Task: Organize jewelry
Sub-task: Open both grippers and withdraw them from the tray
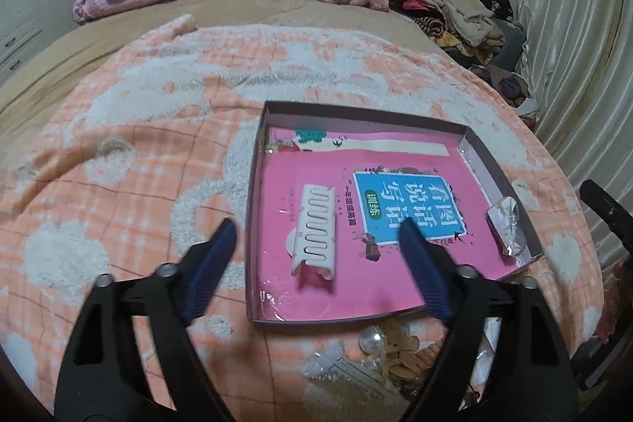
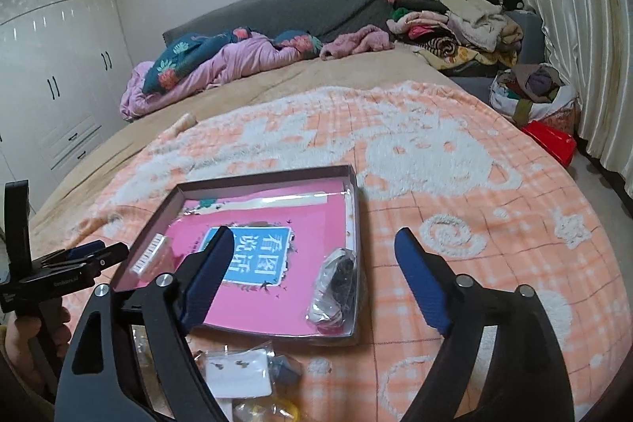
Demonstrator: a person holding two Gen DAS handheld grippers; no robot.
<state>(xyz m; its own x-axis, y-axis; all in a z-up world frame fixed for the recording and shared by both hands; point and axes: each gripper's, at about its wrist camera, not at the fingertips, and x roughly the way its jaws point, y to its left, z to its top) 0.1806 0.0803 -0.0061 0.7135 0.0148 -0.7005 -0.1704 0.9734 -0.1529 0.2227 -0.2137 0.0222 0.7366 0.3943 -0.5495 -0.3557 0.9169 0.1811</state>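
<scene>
A shallow box [image 1: 356, 111] [image 2: 356, 224] with a pink book inside lies on the orange-and-white blanket. A white hair claw clip [image 1: 315, 230] [image 2: 152, 252] lies in its left part. A clear bag of jewelry [image 1: 508, 224] [image 2: 334, 287] lies along its right side. My left gripper [image 1: 316, 228] is open and empty, hovering over the box's near left part. My right gripper [image 2: 312, 238] is open and empty above the box's near right. Loose pearl and gold pieces [image 1: 389, 347] and a bagged earring card [image 2: 241, 368] lie in front of the box.
The blanket [image 2: 455, 165] covers the near bed. Pink and floral bedding [image 2: 221, 62] and a clothes pile [image 2: 455, 22] lie at the far end. A curtain [image 2: 573, 26] hangs on the right, wardrobes [image 2: 59, 66] on the left. A red bin [image 2: 550, 141] stands by the curtain.
</scene>
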